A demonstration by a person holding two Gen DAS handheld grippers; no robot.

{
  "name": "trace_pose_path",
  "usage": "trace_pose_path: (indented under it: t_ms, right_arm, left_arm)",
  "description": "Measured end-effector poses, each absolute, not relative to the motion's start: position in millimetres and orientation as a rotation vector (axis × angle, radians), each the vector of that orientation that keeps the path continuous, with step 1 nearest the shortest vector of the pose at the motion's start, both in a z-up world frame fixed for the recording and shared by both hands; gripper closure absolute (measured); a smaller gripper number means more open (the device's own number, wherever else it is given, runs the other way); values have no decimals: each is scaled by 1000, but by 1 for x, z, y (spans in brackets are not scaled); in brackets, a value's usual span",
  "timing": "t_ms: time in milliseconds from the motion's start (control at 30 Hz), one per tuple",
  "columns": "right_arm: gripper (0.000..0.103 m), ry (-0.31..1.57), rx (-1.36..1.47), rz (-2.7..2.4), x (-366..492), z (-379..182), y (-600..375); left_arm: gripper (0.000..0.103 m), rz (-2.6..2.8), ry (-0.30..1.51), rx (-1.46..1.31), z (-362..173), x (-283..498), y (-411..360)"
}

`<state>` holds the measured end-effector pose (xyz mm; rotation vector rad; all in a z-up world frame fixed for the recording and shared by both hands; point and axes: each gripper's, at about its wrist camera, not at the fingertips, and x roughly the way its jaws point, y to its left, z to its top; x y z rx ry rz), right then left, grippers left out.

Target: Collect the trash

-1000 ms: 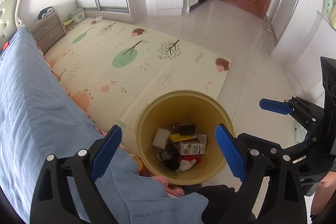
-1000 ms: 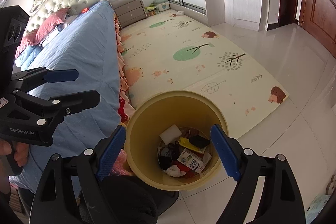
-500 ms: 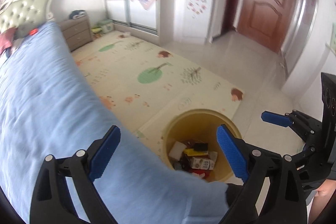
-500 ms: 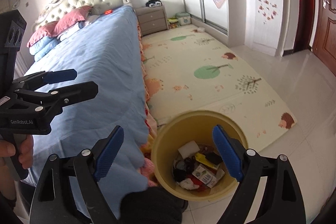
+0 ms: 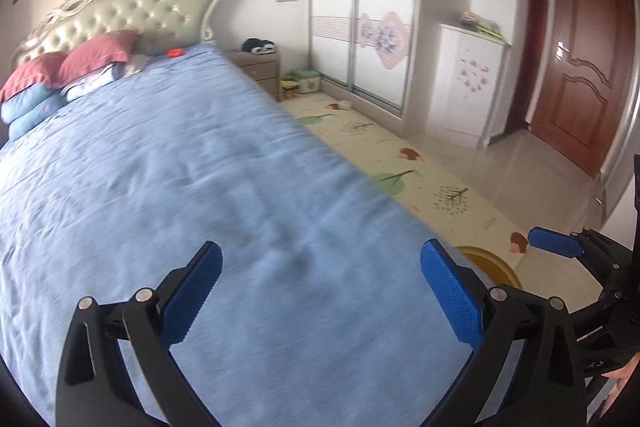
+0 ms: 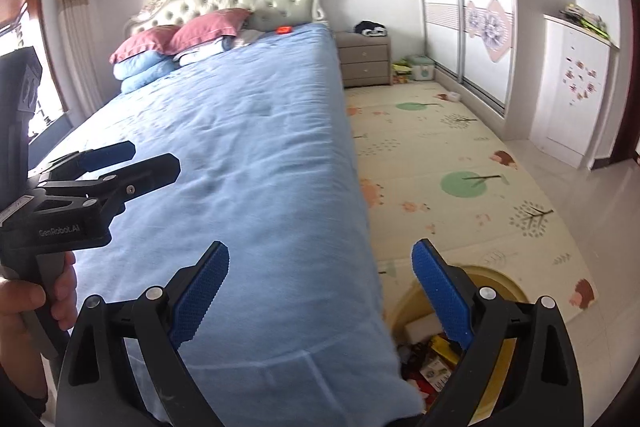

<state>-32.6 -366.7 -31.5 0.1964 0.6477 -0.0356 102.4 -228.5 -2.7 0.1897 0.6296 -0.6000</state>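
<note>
Beside the foot corner of the bed, on the floor, stands the yellow bin (image 6: 496,281), holding a white block, cartons and wrappers (image 6: 434,359); the left wrist view shows only an arc of its rim past the bedding. Over it and the bed edge hangs the right gripper (image 6: 320,291), blue-padded fingers wide apart with nothing between them. Above the blue bedspread (image 5: 180,187) hangs the left gripper (image 5: 320,295), likewise spread and holding nothing. A small red object (image 6: 284,29) lies near the pillows (image 6: 200,31). A patterned play mat (image 6: 460,167) covers the floor alongside.
</note>
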Motion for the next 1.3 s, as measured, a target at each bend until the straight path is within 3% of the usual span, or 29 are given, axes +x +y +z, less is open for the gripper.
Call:
trace_pose_path:
  t_ms: [733,1300]
  right_arm:
    - [10,549,86,97,34,-2,-239]
    - [8,530,105,119,50,3,-217]
  left_arm:
    - [4,-270,591,28,0,135,-76]
    - [4,-130,528,20,12,136,-35]
